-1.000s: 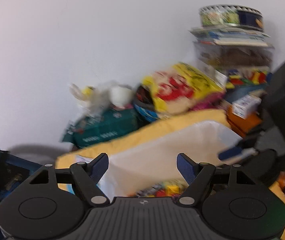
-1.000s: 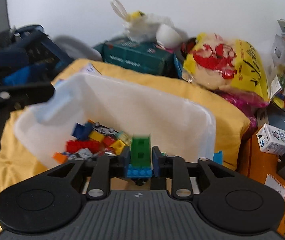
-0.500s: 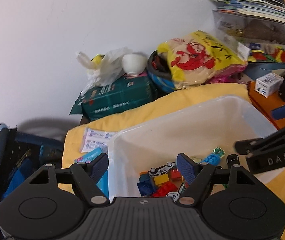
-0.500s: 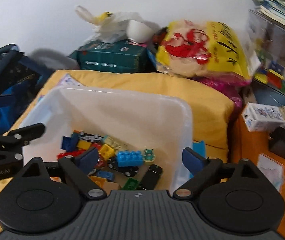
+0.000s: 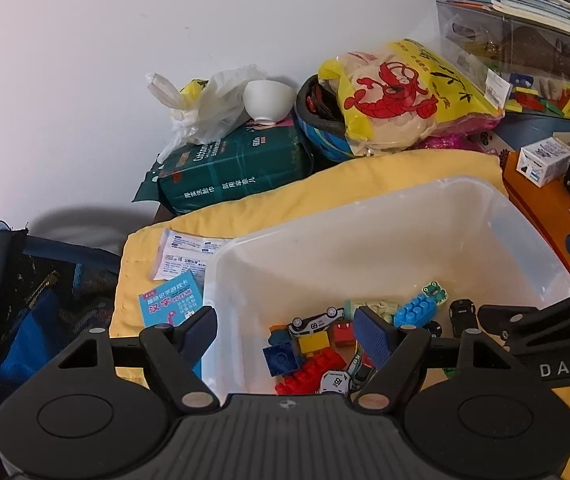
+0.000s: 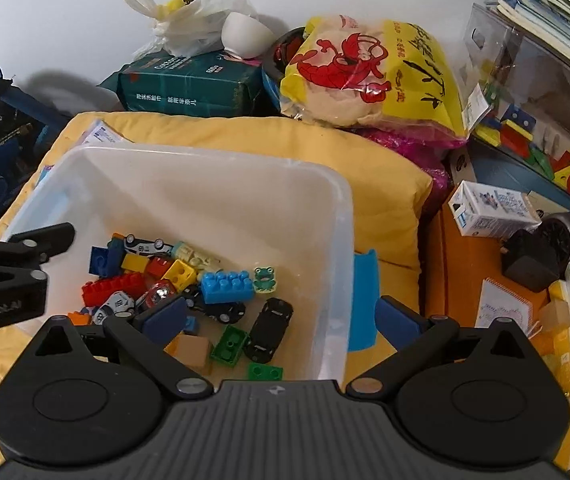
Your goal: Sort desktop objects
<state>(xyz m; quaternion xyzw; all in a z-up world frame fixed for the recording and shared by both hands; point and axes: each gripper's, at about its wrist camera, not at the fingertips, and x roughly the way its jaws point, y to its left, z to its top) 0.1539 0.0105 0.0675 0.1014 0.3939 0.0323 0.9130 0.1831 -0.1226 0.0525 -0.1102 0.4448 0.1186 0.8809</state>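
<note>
A translucent white bin (image 6: 205, 152) (image 5: 365, 216) sits on a yellow cushion (image 6: 385, 184). It holds several toy bricks and small cars. Among them are a light blue brick (image 6: 227, 286) (image 5: 413, 312), a green brick (image 6: 229, 344), a frog tile (image 6: 264, 279) and a black car (image 6: 269, 330). My right gripper (image 6: 279, 312) hangs over the bin's near right corner. Its jaws are opening wide and grip nothing. My left gripper (image 5: 285, 320) stands open above the bin's left wall, also without a load.
Behind the bin lie a green package (image 5: 237, 168), a white bowl (image 5: 267, 100) and a yellow lobster bag (image 6: 373, 72). A small white carton (image 6: 493, 208) and a black adapter (image 6: 529, 264) sit on an orange surface at right. A dark blue bag (image 5: 25, 300) is at left.
My right gripper opened and let go of the green and blue bricks, which now lie in the bin. The left wrist view tipped down onto the bin.
</note>
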